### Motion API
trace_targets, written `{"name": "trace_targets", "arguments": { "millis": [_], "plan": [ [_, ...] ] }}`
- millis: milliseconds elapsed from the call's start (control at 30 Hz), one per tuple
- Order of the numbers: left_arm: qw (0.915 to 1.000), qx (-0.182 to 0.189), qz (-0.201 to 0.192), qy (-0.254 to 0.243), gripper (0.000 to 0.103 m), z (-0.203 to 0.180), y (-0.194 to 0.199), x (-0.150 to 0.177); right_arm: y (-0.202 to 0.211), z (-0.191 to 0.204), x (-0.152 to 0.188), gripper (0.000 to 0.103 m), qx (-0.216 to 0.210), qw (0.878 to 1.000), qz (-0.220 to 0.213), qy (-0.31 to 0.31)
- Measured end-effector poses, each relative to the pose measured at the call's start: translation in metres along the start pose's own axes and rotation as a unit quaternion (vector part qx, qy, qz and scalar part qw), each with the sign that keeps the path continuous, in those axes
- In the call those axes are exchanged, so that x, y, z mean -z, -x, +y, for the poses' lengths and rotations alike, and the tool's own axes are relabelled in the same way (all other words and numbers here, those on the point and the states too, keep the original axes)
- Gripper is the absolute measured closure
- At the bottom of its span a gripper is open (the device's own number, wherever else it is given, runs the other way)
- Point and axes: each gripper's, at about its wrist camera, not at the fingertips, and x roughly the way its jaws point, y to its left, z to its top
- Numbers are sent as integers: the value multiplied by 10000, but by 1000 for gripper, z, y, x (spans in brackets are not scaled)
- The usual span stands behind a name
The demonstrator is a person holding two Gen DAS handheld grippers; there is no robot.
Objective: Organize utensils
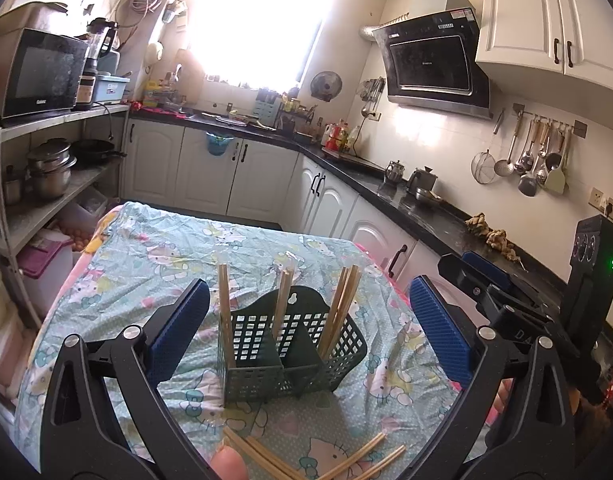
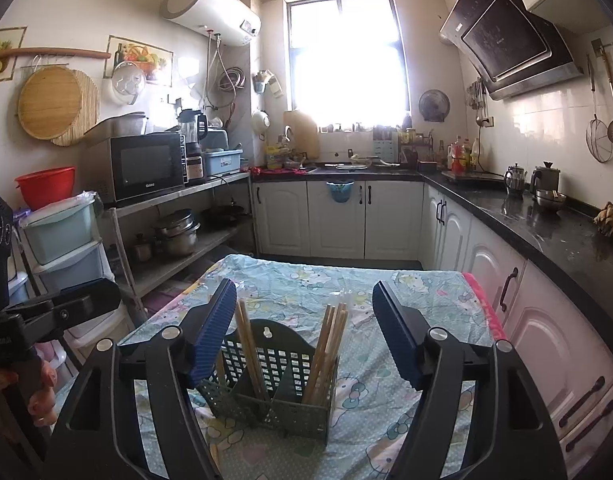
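A dark green slotted utensil holder (image 1: 290,356) stands on the table with the patterned cloth (image 1: 154,256). Wooden chopsticks (image 1: 344,312) stand upright in its compartments. Several loose chopsticks (image 1: 266,458) lie on the cloth near the front edge. My left gripper (image 1: 306,332) is open and empty, its blue pads on either side of the holder, held above it. In the right wrist view the holder (image 2: 278,384) with its chopsticks (image 2: 326,356) sits between the open, empty fingers of my right gripper (image 2: 302,328). The right gripper also shows in the left wrist view (image 1: 486,280).
White cabinets with a black counter (image 1: 446,224) run along the far and right sides. A shelf rack with a microwave (image 2: 146,164) and pots stands at the left. Plastic drawers (image 2: 62,248) stand near the table's left side.
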Motion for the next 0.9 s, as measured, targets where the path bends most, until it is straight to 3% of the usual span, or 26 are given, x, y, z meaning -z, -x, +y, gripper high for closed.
{"name": "trace_targets", "arguments": {
  "millis": [900],
  "plan": [
    [9996, -88, 223, 177, 11, 8, 16, 34, 26, 19, 37, 29, -74, 9992, 384, 111]
  ]
}}
